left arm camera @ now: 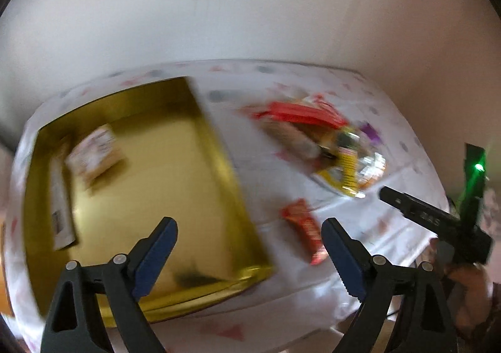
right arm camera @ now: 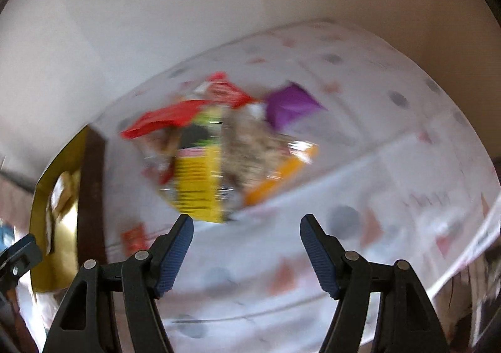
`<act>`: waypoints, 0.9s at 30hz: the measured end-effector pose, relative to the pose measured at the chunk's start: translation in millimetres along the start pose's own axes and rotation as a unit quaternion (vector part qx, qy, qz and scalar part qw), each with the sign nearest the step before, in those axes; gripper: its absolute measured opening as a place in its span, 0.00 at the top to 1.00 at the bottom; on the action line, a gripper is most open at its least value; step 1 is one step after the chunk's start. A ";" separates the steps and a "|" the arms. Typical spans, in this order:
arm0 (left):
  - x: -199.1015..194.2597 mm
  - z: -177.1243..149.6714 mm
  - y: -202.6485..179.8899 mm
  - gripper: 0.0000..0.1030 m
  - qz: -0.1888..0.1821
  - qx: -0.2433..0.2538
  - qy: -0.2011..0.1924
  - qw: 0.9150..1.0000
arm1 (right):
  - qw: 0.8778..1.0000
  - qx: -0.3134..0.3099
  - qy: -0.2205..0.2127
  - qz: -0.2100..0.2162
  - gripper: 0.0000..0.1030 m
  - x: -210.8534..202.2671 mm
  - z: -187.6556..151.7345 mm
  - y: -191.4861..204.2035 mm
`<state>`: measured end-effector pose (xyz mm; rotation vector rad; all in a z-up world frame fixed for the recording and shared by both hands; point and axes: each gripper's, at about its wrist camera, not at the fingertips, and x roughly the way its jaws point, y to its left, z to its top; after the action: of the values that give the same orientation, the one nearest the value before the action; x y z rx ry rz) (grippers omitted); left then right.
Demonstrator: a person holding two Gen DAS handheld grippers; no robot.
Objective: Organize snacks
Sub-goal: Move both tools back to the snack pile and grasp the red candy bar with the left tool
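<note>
A gold tin tray (left arm camera: 175,165) sits on a white patterned tablecloth and holds a pale snack packet (left arm camera: 94,154) and a long white packet (left arm camera: 61,199). A pile of snack packets (left arm camera: 325,137) lies to its right, with a red wrapped bar (left arm camera: 303,229) nearer me. My left gripper (left arm camera: 249,227) is open and empty above the tray's near right corner. My right gripper (right arm camera: 247,224) is open and empty just in front of the pile (right arm camera: 219,146), which includes a yellow packet (right arm camera: 195,184), a red packet (right arm camera: 162,121) and a purple packet (right arm camera: 289,104). Both views are blurred.
The tablecloth (right arm camera: 391,165) extends to the right of the pile. The tray's edge (right arm camera: 90,196) and the red bar (right arm camera: 134,238) show at left in the right wrist view. The right gripper body (left arm camera: 438,221) shows at the left view's right edge. A plain wall stands behind the table.
</note>
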<state>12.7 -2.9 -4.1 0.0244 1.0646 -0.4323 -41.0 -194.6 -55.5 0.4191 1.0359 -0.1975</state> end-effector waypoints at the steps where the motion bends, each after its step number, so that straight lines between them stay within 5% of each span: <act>1: 7.1 4.2 -13.1 0.09 -0.014 0.014 0.011 1.000 | 1.000 0.016 0.001 -0.003 0.30 0.8 -0.4 -8.9; 8: 51.2 8.4 -73.3 0.28 -0.028 0.082 0.087 0.992 | 0.999 0.032 -0.019 -0.003 0.30 -7.7 5.9 -29.0; 17: 88.4 -8.0 -82.7 0.53 0.004 0.076 0.155 0.985 | 0.999 0.031 -0.029 -0.005 0.30 -8.7 11.2 -49.2; 21: 95.1 -9.5 -86.8 0.61 0.009 0.081 0.151 0.985 | 0.999 0.026 -0.027 0.001 0.30 -7.4 13.2 -50.9; 23: 100.2 -10.7 -87.7 0.74 0.003 0.077 0.152 0.985 | 0.999 0.019 -0.026 0.004 0.30 -6.6 15.3 -49.3; 27: 102.1 -14.2 -90.1 0.77 -0.003 0.089 0.135 0.987 | 1.000 -0.003 -0.022 0.014 0.30 -1.2 21.7 -44.3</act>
<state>10.6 -116.1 -81.0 0.2443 1.2906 -0.5378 -40.1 -243.9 -55.7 0.4221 0.9859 -0.1772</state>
